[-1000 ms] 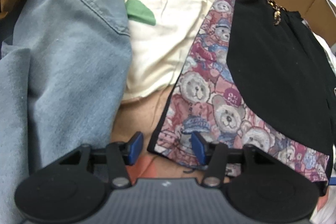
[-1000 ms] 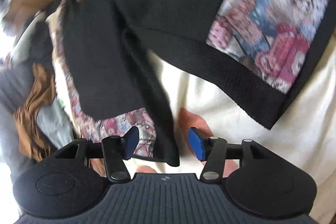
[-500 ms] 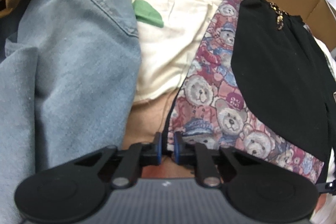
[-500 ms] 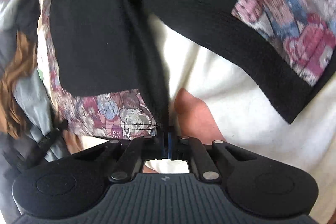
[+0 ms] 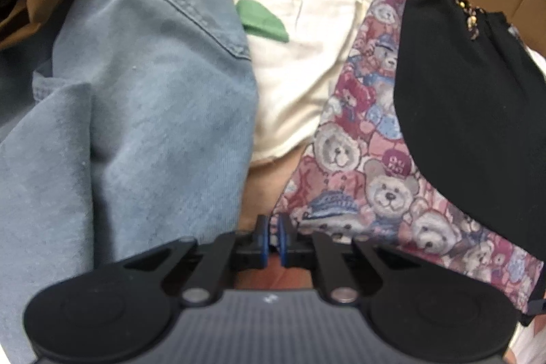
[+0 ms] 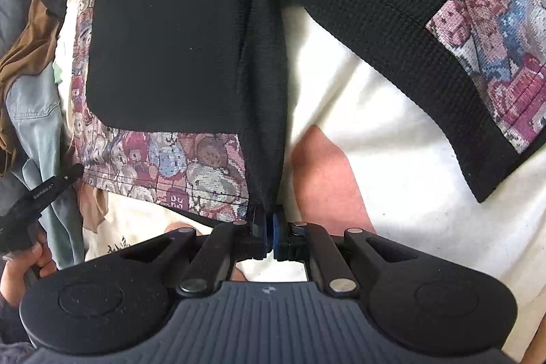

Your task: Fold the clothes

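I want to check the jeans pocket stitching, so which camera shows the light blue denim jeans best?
The left wrist view: the light blue denim jeans fill its left half, with the pocket seam sharp. The right wrist view shows only a narrow strip of them at its left edge.

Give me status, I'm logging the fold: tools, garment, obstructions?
Left tool shut on teddy-bear garment hem corner. Right tool shut on its black edge. Denim jeans piled close alongside.
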A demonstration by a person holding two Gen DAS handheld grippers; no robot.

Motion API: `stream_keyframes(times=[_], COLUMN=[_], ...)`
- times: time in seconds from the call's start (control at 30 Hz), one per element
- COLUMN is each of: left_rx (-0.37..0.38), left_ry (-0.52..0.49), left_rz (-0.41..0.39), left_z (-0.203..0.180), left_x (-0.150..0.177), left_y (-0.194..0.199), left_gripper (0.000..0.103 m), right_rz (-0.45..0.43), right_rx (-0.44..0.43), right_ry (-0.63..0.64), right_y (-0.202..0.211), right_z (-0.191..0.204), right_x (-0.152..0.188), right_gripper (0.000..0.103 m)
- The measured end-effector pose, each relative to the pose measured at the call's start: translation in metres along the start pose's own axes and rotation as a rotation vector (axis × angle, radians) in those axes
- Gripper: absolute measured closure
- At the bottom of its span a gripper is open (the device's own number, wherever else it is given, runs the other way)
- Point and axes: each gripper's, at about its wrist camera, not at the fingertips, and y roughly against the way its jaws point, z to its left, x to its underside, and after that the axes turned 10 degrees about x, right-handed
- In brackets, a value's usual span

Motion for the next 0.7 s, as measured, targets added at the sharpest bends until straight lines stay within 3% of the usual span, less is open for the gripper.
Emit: stream_keyframes(times=[0.1, 0.17, 0.23, 0.3, 0.47, 0.7], left_rx=[-0.017, -0.01, 0.012, 0.019, 0.026, 0.044], left_ry=[-0.011, -0.018, -0.027, -0.05, -0.06, -0.1], left_rz=[-0.005, -0.03, -0.043, -0.058, -0.08, -0.094], left_z=[-0.007, -0.01, -0.014, -0.021, -0.037, -0.073], left_x=[-0.007, -0.011, -0.014, -0.018, -0.028, -0.058], left_y=[0.006, 0.014, 0.022, 0.031, 0.054, 0.096], left_gripper=[0.09, 0.088, 0.071, 0.063, 0.061, 0.049], right_rz=[-0.008, -0.034, -0.071, -0.103, -0.186, -0.269], right_rx=[-0.014, -0.018, -0.01, -0.007, -0.006, 0.01], right_ry=[0.012, 0.021, 0.033, 0.039, 0.017, 0.032], right_y=[0.013, 0.027, 0.046, 0.063, 0.105, 0.168], right_z=[-0.003, -0.007, -0.011, -0.016, -0.029, -0.045], right_x=[-0.003, -0.005, -0.009, -0.016, -0.03, -0.041], right_gripper=[0.093, 0.072, 0.063, 0.063, 0.063, 0.063])
